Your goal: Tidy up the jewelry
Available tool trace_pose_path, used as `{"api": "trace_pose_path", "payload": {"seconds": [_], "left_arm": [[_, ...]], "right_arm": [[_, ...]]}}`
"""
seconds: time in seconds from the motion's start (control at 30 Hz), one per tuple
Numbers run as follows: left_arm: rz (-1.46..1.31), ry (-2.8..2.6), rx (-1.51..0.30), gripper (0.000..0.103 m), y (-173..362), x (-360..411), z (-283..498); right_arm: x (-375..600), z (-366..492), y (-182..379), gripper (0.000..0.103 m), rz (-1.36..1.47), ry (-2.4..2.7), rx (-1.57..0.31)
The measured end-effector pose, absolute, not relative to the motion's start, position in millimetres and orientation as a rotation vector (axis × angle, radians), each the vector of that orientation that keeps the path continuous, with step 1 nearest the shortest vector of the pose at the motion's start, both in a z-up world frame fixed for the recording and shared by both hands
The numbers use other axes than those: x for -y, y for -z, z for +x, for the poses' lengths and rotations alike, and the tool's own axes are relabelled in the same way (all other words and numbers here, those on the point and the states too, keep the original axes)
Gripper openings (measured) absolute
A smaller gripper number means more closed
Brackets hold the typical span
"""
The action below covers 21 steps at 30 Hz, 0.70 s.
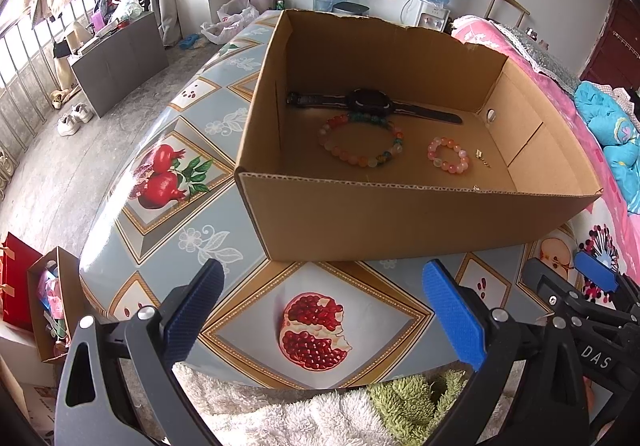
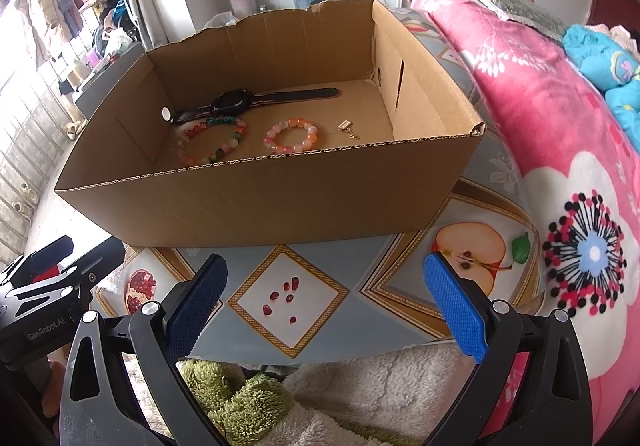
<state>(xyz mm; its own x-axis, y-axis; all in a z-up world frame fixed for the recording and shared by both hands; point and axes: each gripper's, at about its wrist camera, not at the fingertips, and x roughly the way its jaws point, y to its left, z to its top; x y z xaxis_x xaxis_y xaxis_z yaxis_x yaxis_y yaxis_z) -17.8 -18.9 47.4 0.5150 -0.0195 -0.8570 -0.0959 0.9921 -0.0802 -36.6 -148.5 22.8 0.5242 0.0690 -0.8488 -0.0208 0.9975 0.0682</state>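
Gaping wide (gripping nothing), left tongs (image 1: 320, 310) and right tongs (image 2: 326, 304).

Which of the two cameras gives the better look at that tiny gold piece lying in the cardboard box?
The right wrist view. There the gold piece lies clear on the box floor, right of the small pink bracelet, its clasp and short chain visible. In the left wrist view the same piece is smaller, a mere glint.
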Motion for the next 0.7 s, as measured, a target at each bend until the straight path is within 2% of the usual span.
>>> {"api": "trace_pose_path", "payload": {"seconds": [0.7], "left_arm": [[-0.127,-0.044,-1.033,0.097,-48.9,20.3,-17.7]], "right_arm": [[149.0,-36.4,-23.4,0.095,0.053,-0.051,-1.017]]}}
